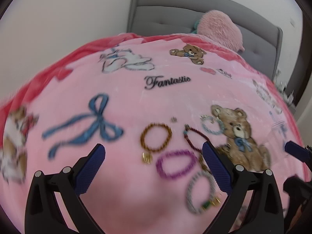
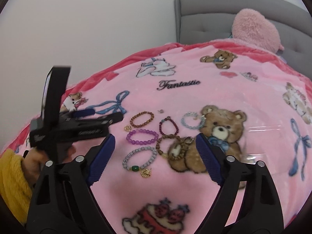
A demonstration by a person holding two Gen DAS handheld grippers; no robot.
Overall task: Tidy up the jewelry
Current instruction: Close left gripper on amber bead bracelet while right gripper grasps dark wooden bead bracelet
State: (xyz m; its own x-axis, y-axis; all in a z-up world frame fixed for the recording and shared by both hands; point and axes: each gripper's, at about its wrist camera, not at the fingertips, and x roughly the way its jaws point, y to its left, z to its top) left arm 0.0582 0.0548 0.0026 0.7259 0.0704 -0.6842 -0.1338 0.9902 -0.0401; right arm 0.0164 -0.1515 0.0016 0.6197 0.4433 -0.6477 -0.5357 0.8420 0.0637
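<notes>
Six bead bracelets on the bed in front of me, all lying flat on a pink fleece blanket (image 2: 136, 185) w/ teddy bears, blue bows and the word "Fantastic" printed on it. Red border at the far edge. Behind that a grey padded headboard (image 2: 204, 15), a fluffy pink cushion (image 2: 253, 29) leaning on it, plain white wall to the left.

Counting from the right wrist view: 1 brown bracelet (image 2: 142, 119) far left, 1 dark red bracelet (image 2: 168, 126) next to it, 1 pale blue bracelet (image 2: 192, 121) touching the printed bear's ear, 1 purple bracelet (image 2: 142, 136) in the mid row, 1 darker brown bracelet (image 2: 171, 146) partly over the bear print, 1 grey bracelet (image 2: 139, 159) w/ a green bead and gold charm nearest me. Also 1 loose gold charm (image 2: 127, 128) by the purple one and 1 tiny bit (image 2: 161, 110) further back, too small to tell what it is.

Left gripper (image 1: 154, 156): fingers spread wide, nothing between them, hanging over the bracelets; view is blurry.

Right gripper (image 2: 155, 146): fingers apart, nothing pinched, the cluster sits in the gap below.

A hand (image 2: 39, 161) in a yellow fuzzy sleeve (image 2: 11, 177) holds the left tool.
</notes>
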